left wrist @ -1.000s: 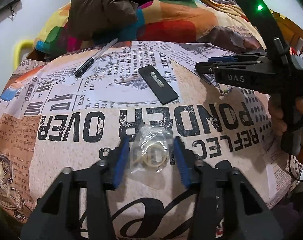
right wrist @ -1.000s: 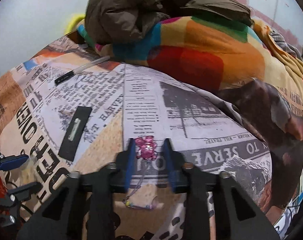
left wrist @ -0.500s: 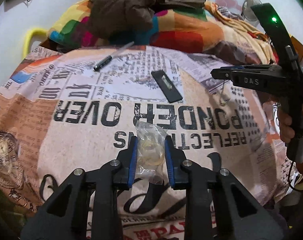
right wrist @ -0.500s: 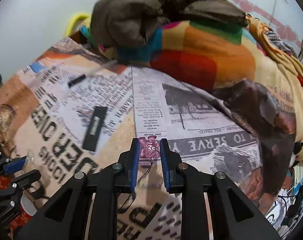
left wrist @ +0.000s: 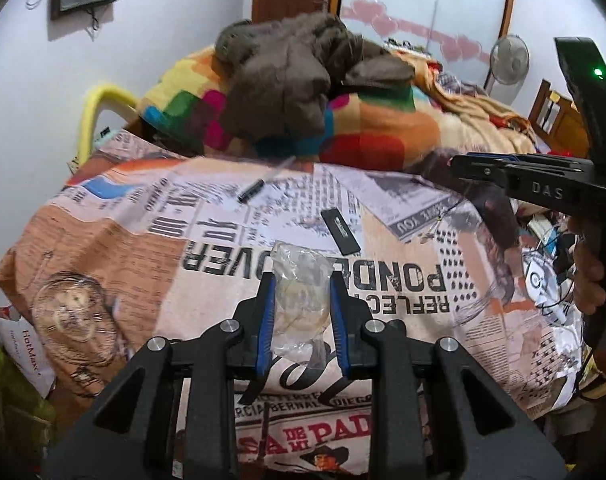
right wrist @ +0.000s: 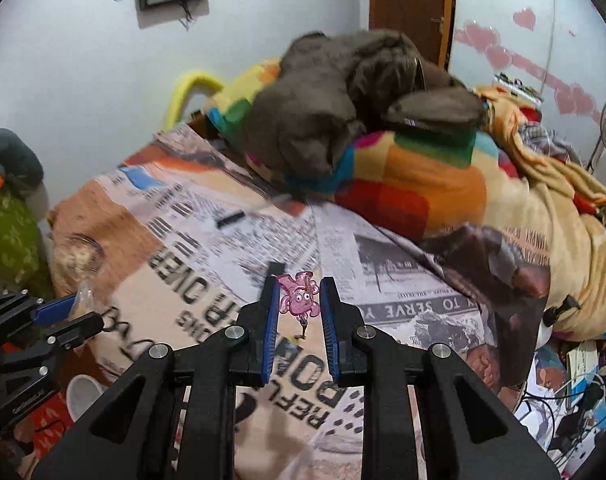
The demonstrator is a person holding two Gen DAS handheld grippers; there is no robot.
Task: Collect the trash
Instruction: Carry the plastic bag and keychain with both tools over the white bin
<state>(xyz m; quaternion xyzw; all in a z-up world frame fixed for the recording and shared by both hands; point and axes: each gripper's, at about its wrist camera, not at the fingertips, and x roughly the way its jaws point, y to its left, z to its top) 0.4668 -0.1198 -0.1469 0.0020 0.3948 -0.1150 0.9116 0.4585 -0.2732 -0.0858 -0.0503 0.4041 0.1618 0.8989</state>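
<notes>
Left wrist: left hand-held gripper [left wrist: 301,300] angled down, clamping plastic bag [left wrist: 301,300]; right hand-held gripper [right wrist: 299,306] pinching pink charm [right wrist: 299,299].

The left gripper [left wrist: 301,306] pointed steeply downward, its blue pads [left wrist: 267,320] having just closed further, clamped on something. The right gripper [right wrist: 299,308] also angled downward, nearly closed and gripping, with a hand [left wrist: 589,284] around its handle.

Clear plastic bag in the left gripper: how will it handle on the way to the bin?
The clear plastic bag looks crumpled and thin, so probably floppy and very light. Its lower end hangs loose below the left gripper, so it may sway. Glossy film could slip.
</notes>
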